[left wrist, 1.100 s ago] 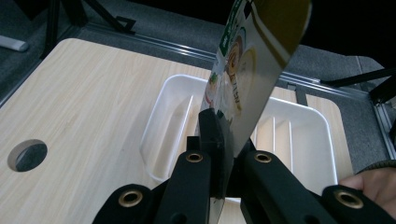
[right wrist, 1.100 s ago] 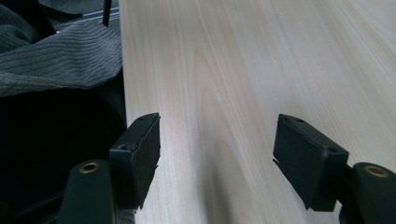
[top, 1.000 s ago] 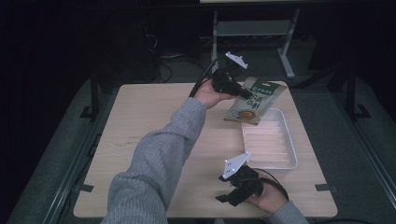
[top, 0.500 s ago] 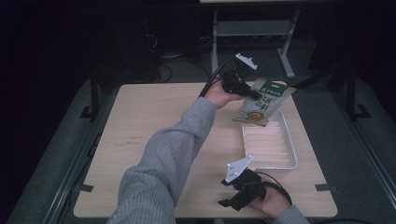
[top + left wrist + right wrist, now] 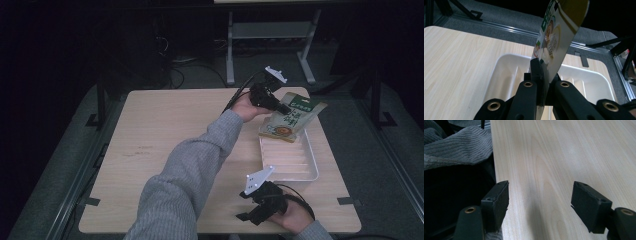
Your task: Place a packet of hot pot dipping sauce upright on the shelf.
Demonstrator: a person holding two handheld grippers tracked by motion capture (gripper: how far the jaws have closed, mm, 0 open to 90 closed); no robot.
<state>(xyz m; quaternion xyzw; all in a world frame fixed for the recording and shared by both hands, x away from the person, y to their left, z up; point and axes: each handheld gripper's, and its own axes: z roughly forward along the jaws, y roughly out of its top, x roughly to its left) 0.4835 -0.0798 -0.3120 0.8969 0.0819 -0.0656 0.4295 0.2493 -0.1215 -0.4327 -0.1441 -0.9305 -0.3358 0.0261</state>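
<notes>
- Here, the left gripper (image 5: pixel 282 106) has its jaws clamped tight on the lower edge of a snack packet (image 5: pixel 290 119), which is pinched flat between the two pads.
- In the left gripper view the packet (image 5: pixel 554 37) rises up and away from the jaw tips, tilted, its printed face turned to the left jaw's side.
- Below and beyond those jaws lies a white tray (image 5: pixel 506 72) on the wooden surface (image 5: pixel 456 62); the packet hangs over the tray's far end (image 5: pixel 310 172), held clear of the tray floor.
- The right gripper (image 5: pixel 245 217) sits near the front edge of the surface, well apart from the packet.
- Its jaws (image 5: pixel 539 205) stand wide apart with nothing between them, bare wood showing in the gap.
- Just outside its left jaw is a grey ribbed sleeve (image 5: pixel 456 145).
</notes>
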